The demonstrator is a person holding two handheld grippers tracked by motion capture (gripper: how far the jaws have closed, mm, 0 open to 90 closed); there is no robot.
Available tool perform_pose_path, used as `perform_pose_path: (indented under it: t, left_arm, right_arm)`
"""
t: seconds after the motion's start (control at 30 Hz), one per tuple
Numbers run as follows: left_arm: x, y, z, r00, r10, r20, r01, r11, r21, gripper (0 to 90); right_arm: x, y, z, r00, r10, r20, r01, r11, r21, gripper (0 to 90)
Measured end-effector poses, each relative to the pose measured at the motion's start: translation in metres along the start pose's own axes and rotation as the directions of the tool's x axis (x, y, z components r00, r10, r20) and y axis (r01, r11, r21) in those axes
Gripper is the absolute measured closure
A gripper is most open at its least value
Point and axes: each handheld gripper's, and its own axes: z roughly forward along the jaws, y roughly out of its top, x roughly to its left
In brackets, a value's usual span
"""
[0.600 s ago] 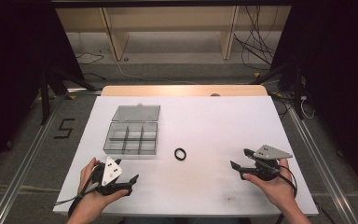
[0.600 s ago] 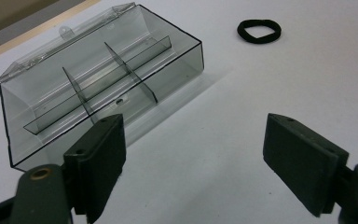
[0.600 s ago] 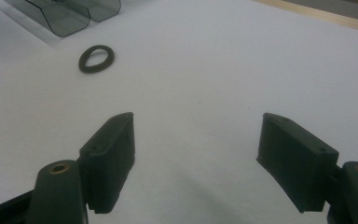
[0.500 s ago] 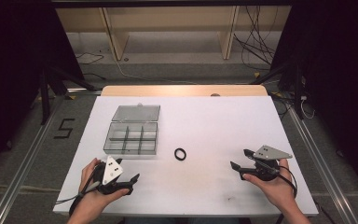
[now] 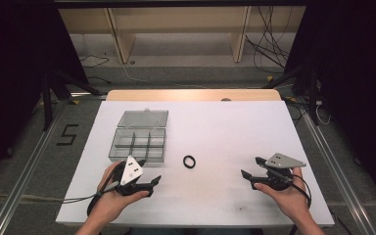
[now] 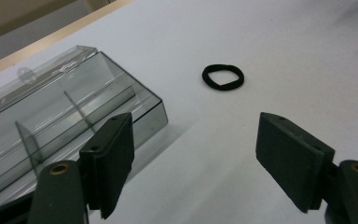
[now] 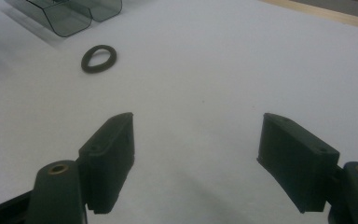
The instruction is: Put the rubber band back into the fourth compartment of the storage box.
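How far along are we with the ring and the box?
Done: the clear box lies open, compartments bare. In hand: nothing; left gripper and right gripper are open. Left: the black ring lies on the table beside the box.

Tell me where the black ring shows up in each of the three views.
High view: black ring near the table's middle, between the grippers.
Left gripper view: upper middle.
Right gripper view: upper left.
Shared landmark: the clear compartment box beside it.
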Motion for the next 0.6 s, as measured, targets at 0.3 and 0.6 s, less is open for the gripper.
perform_pose_path:
  t: [0.3,0.6]
  left_arm:
    - [-0.009,0.028,0.039,0.9991,0.024,0.035,-0.024,0.9997,0.003,29.7]
    - [-0.020,0.049,0.089,0.9981,0.026,0.056,-0.029,0.9986,0.045,33.6]
  right_arm:
    - [0.001,-0.001,0.000,1.0000,0.003,0.000,-0.003,1.000,0.003,27.7]
    - [0.001,-0.001,0.000,1.0000,0.000,-0.008,0.000,1.000,0.005,27.5]
